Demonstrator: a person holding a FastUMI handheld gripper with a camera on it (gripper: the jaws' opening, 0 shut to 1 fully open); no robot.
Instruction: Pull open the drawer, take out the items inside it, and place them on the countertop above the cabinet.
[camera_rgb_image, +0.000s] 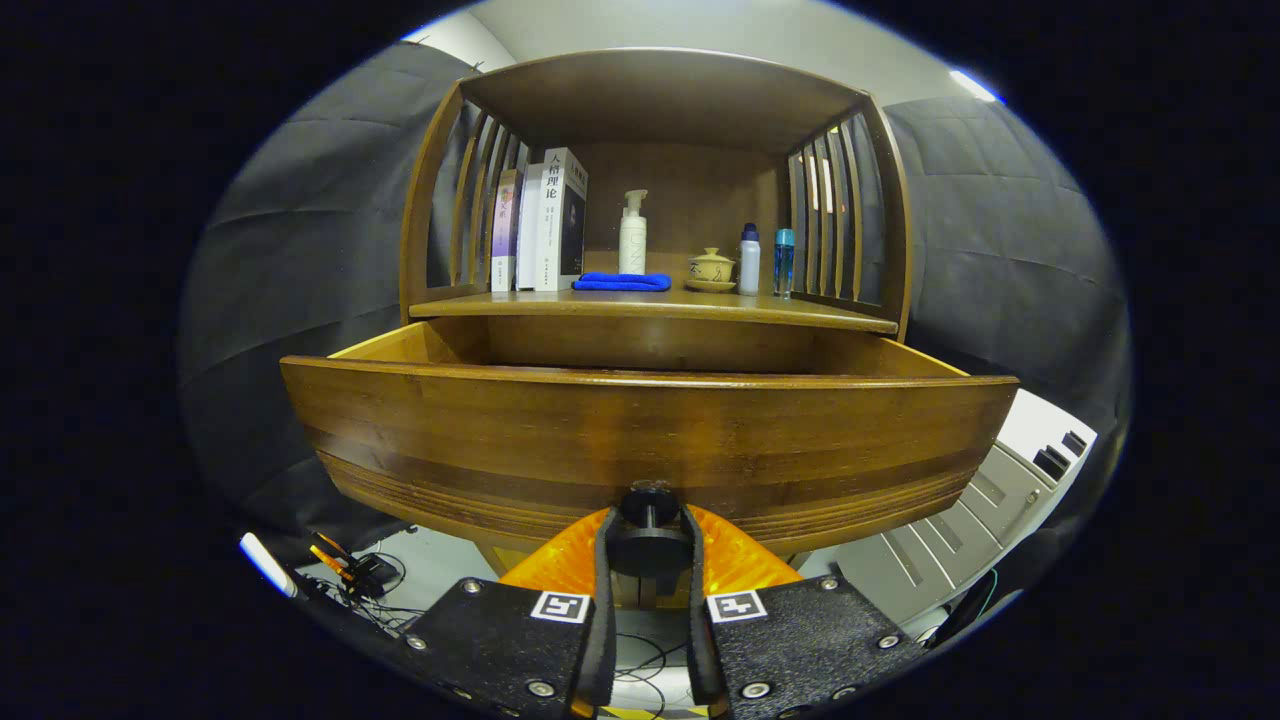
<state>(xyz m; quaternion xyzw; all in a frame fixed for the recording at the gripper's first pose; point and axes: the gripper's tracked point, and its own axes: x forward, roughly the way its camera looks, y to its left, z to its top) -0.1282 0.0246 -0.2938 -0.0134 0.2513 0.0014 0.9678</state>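
Closed on the black knob, the gripper grips the dark-brown, pulled-out wooden drawer.

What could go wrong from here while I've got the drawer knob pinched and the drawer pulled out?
1. The gripper pinches only the small round knob; an off-axis pull might slip it free.
2. The drawer already sits far out; pulling further might drop it.
3. The drawer front hides the inside, and bottles and a cloth already crowd the countertop.
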